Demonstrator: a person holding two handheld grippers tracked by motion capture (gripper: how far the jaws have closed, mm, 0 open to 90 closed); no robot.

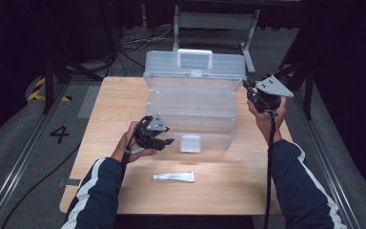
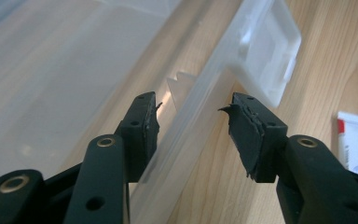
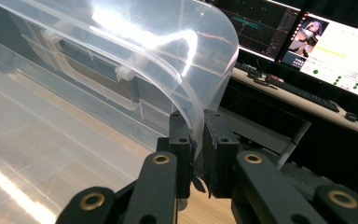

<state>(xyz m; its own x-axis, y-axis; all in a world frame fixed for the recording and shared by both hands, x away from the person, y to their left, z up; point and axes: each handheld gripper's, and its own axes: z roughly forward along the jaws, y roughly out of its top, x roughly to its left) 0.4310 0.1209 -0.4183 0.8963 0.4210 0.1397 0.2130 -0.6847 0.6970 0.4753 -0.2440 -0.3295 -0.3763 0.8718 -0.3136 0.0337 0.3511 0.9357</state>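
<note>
Clear plastic storage box [image 1: 193, 102] sits open mid-table, its lid [image 3: 168, 56] clamped at three o'clock by the right gripper [image 3: 196, 154], while the left gripper [image 2: 193, 126], unclenched, straddles the front wall at seven o'clock, probably about to pinch it steady.

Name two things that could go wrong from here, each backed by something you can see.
1. The right gripper pinches only the thin edge of the open lid; it could slip and the lid drop.
2. The left gripper straddles the box's front wall without clamping it, so the clear box may slide on the table.
</note>
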